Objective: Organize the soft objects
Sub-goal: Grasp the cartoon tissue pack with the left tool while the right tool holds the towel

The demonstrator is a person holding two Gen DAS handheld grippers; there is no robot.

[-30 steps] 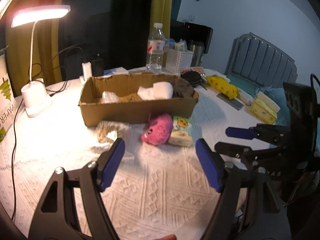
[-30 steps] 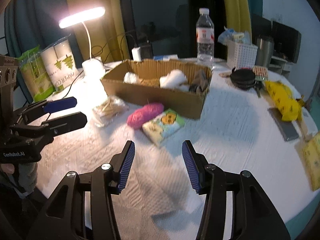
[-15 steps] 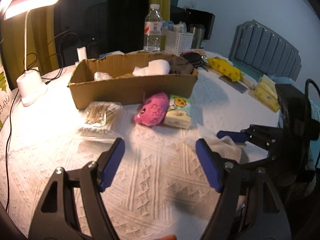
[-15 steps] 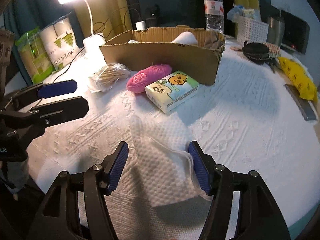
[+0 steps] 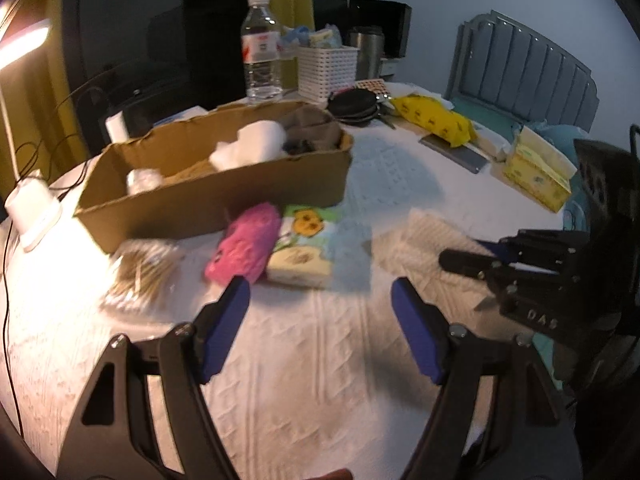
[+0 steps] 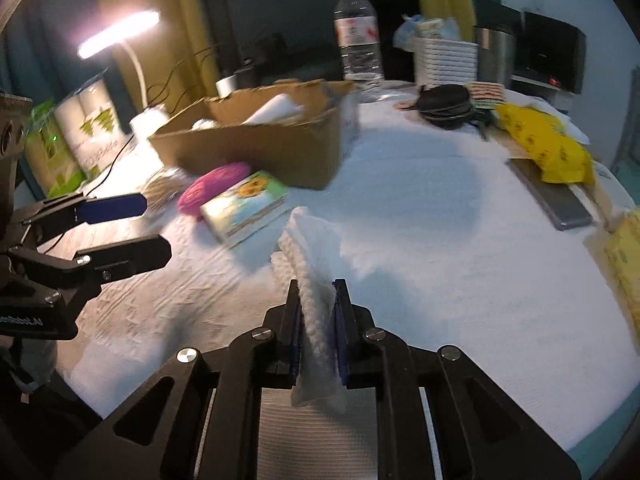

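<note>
My right gripper [image 6: 317,292] is shut on a white quilted tissue [image 6: 310,248] and holds it up off the table; the tissue also shows in the left wrist view [image 5: 420,240]. My left gripper [image 5: 320,296] is open and empty above the white tablecloth. Ahead of it lie a pink plush toy [image 5: 246,248], a tissue pack with a cartoon print [image 5: 306,244] and a bag of cotton swabs [image 5: 140,268]. Behind them stands an open cardboard box [image 5: 224,196] with white soft items inside. The box [image 6: 256,148], plush [image 6: 212,192] and pack [image 6: 246,206] show in the right wrist view.
A lit desk lamp [image 5: 32,204] stands at the left. A water bottle [image 5: 262,52], white basket [image 5: 326,70], yellow packet [image 5: 434,120] and yellow tissue box [image 5: 536,170] sit at the back and right. Paper towel rolls [image 6: 86,128] stand far left.
My right gripper has shut on the white tissue and raised it off the table. Both grippers have shifted; the left one stays open.
</note>
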